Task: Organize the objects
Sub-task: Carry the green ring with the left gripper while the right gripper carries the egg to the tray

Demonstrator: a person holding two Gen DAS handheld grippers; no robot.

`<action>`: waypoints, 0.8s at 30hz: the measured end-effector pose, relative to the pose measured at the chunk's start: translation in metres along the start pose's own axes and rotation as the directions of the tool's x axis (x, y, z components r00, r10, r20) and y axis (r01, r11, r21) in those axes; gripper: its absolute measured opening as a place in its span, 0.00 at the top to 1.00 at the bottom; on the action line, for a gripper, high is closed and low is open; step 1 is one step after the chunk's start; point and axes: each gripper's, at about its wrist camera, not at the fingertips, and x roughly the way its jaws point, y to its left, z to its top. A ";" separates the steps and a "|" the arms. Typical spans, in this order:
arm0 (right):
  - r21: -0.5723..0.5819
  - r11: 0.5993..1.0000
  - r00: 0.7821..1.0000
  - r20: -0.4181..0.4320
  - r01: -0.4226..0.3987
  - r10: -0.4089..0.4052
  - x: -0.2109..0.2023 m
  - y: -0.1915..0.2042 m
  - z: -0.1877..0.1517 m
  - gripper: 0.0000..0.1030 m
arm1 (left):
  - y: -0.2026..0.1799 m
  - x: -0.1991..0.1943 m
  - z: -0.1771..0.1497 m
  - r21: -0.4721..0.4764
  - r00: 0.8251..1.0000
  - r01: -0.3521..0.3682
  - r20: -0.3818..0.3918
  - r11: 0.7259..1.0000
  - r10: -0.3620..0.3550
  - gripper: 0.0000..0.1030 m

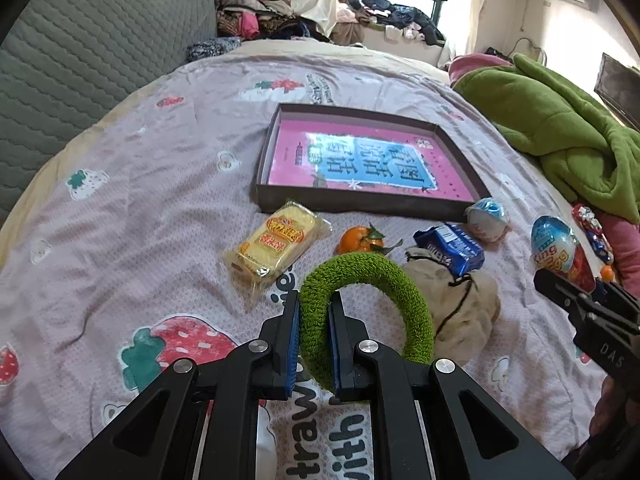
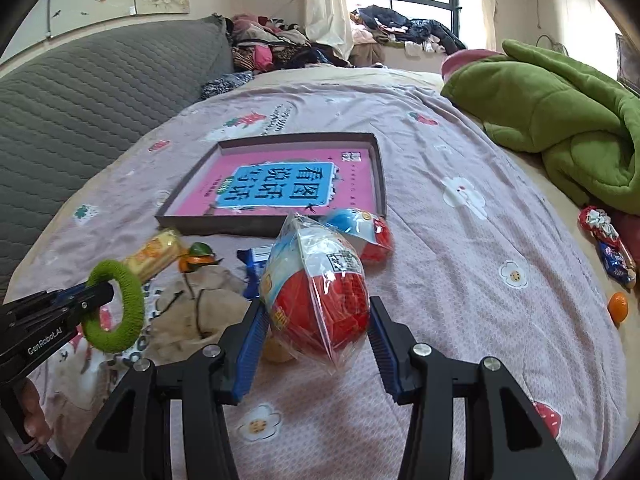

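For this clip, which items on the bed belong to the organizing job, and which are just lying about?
Job items:
green ring, held by left gripper
wrapped toy egg, between right gripper fingers
second egg
cake packet
tangerine
blue biscuit pack
tray

Lying about:
green blanket
clothes pile
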 end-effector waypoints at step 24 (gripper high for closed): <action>-0.055 0.997 0.992 0.115 -0.055 0.061 -0.028 0.020 0.042 0.51 | -0.020 -0.026 0.067 0.030 0.992 -0.007 0.127 1.000 0.004 0.88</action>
